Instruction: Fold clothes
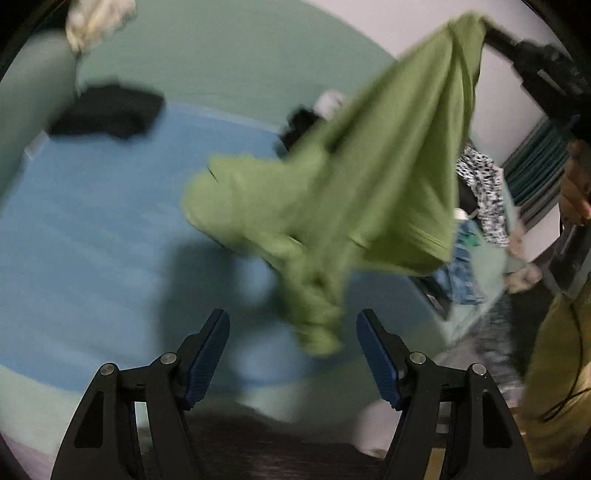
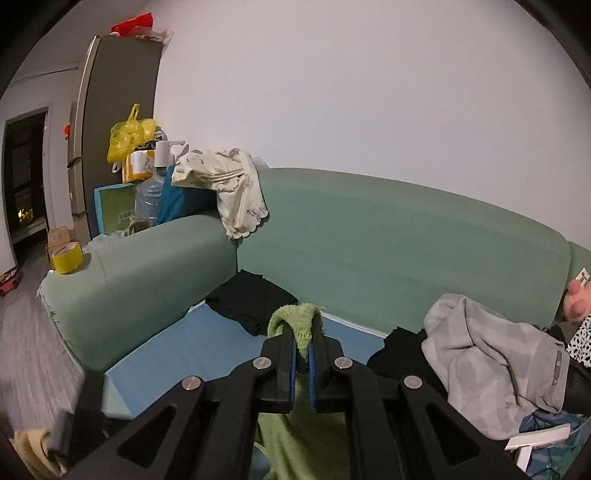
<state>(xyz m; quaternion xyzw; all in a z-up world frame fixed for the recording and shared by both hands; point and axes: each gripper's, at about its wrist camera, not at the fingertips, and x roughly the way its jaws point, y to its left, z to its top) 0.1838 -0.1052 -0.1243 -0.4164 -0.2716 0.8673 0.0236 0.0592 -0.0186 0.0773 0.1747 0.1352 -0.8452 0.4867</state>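
Note:
A green garment (image 1: 343,192) hangs in the air over the blue sofa seat (image 1: 92,229), blurred by motion. My right gripper (image 2: 303,341) is shut on its green edge (image 2: 295,317), and the cloth drops below the fingers (image 2: 295,443). In the left wrist view the right gripper (image 1: 491,27) holds the garment's top corner at the upper right. My left gripper (image 1: 291,334) is open and empty, with the garment's lowest tip hanging between its blue pads (image 1: 208,354).
A black garment (image 2: 251,301) lies in the sofa corner (image 1: 110,110). A cream garment (image 2: 229,184) drapes over the green sofa back (image 2: 406,236). A grey garment (image 2: 487,362) and more clothes pile at the right. Tape roll (image 2: 66,256) sits on the armrest.

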